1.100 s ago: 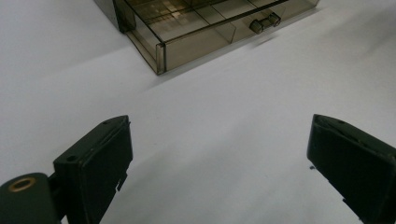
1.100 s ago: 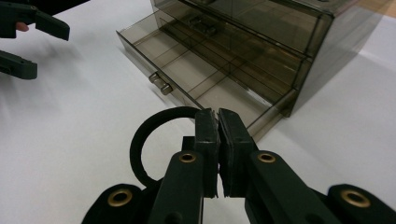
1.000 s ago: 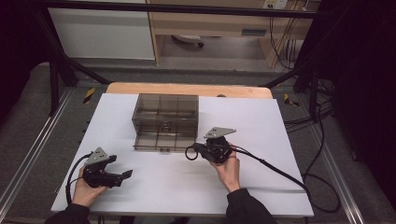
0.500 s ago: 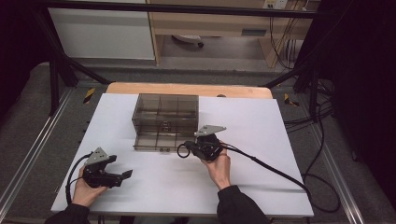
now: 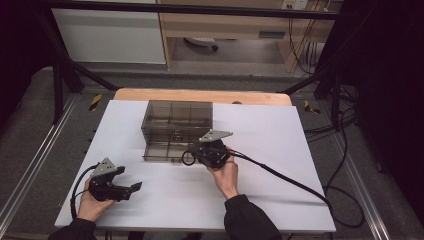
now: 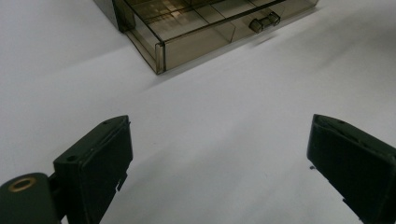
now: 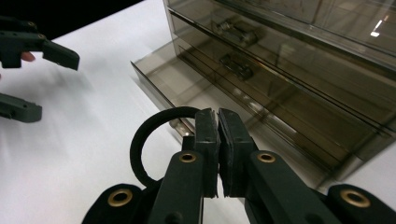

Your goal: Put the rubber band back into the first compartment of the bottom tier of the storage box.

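Hiding part of the black ring (image 7: 154, 140), right hand-held gripper (image 7: 218, 154)

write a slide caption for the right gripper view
Right gripper shut on a black rubber ring, held by the pulled-out bottom drawer of a smoky clear plastic drawer cabinet.

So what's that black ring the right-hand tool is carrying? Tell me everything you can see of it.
The black ring is a thin, matt hoop, perhaps rubber, with nothing inside it. The right gripper has its two jaws pinched shut on one side of the band, so the ring sticks out sideways above the white table. It hangs just in front of the pulled-out bottom drawer of the smoky clear drawer box. Whether it touches the drawer is unclear.
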Demonstrator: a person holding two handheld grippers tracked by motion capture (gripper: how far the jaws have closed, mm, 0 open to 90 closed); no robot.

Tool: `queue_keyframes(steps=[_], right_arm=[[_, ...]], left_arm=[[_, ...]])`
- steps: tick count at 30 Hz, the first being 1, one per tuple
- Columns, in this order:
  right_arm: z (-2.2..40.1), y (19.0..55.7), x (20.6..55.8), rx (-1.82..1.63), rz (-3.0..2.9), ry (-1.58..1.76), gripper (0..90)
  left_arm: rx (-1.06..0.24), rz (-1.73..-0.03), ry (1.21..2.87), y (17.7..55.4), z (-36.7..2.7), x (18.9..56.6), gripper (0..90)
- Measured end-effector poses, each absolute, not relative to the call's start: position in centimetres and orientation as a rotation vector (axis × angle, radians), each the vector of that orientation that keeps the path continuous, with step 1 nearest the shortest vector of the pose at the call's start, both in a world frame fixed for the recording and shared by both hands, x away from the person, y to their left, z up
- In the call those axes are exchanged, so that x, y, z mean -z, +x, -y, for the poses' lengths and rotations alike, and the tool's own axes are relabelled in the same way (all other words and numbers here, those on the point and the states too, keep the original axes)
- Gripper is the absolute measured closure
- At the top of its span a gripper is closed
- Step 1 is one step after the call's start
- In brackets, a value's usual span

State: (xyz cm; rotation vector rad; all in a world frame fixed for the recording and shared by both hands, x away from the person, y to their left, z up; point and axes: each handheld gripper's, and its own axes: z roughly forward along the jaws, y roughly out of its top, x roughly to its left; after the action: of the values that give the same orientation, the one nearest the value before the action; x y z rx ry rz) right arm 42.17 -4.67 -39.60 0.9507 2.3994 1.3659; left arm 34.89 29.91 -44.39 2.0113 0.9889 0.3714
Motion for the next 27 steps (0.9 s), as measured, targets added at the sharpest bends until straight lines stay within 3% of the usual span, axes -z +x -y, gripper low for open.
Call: queue_keyframes(steps=[27], right_arm=[[0.9,44.0,40.5,-1.352,-2.405,0.949,87.5]], left_arm=[[-0.369,-0.986,2.019,34.9,-29.9,44.4,6.4]])
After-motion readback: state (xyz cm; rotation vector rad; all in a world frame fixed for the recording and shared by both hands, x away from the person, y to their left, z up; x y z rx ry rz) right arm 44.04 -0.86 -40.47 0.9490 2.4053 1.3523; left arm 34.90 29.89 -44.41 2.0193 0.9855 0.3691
